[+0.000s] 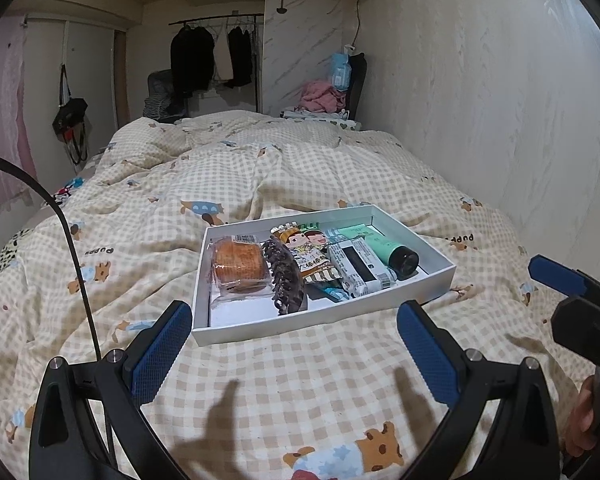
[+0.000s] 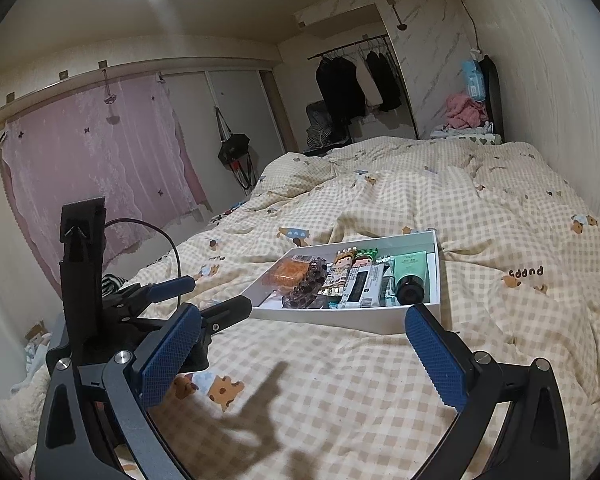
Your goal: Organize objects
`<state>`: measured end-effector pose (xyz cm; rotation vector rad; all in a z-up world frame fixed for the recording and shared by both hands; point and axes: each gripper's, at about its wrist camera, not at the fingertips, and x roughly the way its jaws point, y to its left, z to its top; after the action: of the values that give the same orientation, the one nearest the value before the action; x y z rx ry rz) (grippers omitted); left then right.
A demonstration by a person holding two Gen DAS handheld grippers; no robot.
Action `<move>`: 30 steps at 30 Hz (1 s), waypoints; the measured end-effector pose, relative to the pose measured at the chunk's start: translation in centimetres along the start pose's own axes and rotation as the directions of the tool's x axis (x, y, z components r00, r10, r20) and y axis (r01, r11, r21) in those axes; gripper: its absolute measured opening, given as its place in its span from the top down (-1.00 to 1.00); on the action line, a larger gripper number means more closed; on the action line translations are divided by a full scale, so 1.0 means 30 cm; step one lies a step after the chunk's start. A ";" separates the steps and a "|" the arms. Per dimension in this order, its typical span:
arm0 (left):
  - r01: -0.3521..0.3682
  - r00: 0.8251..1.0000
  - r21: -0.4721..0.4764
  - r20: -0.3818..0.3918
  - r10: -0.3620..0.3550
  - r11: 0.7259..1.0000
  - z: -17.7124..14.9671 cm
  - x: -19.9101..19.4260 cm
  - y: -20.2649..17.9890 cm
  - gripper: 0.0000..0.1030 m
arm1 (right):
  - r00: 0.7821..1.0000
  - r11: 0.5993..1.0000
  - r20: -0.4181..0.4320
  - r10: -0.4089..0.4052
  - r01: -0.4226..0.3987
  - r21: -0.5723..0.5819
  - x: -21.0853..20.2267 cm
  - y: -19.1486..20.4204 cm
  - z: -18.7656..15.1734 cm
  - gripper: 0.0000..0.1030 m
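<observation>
A white box point(image 1: 440, 280) sits on the checkered bed cover. In it lie a wrapped orange cake point(image 1: 238, 266), a brown hair claw point(image 1: 286, 280), a cartoon snack packet point(image 1: 310, 252), a grey-white packet point(image 1: 358, 268) and a green tube with a black cap point(image 1: 388, 250). My left gripper point(image 1: 296, 344) is open and empty, just in front of the box. My right gripper point(image 2: 304, 352) is open and empty, in front of the box point(image 2: 340, 316); the left gripper point(image 2: 204, 296) shows at its left.
The checkered bed cover point(image 1: 260, 168) fills the bed. A wall point(image 1: 500, 100) runs along the right side. Pink clothes point(image 1: 324, 96) lie at the far end, a clothes rack point(image 1: 212, 56) stands beyond, a pink curtain point(image 2: 92, 168) hangs at left.
</observation>
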<state>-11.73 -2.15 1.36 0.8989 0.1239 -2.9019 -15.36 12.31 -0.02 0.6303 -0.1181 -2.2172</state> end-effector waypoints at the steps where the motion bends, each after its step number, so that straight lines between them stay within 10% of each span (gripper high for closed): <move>1: 0.001 1.000 0.002 -0.002 -0.001 1.000 -0.001 0.003 -0.003 -0.99 | 1.000 1.000 -0.001 -0.002 0.002 0.001 0.000 -0.002 0.000 -0.99; 30: 0.007 1.000 0.063 -0.019 -0.006 0.998 -0.013 0.012 -0.041 -0.99 | 1.000 1.000 -0.018 -0.005 0.006 0.013 0.010 -0.013 -0.002 -0.99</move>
<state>-11.94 -0.90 0.90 0.9379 0.0368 -2.9194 -15.74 12.36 -0.30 0.6582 -0.1216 -2.2172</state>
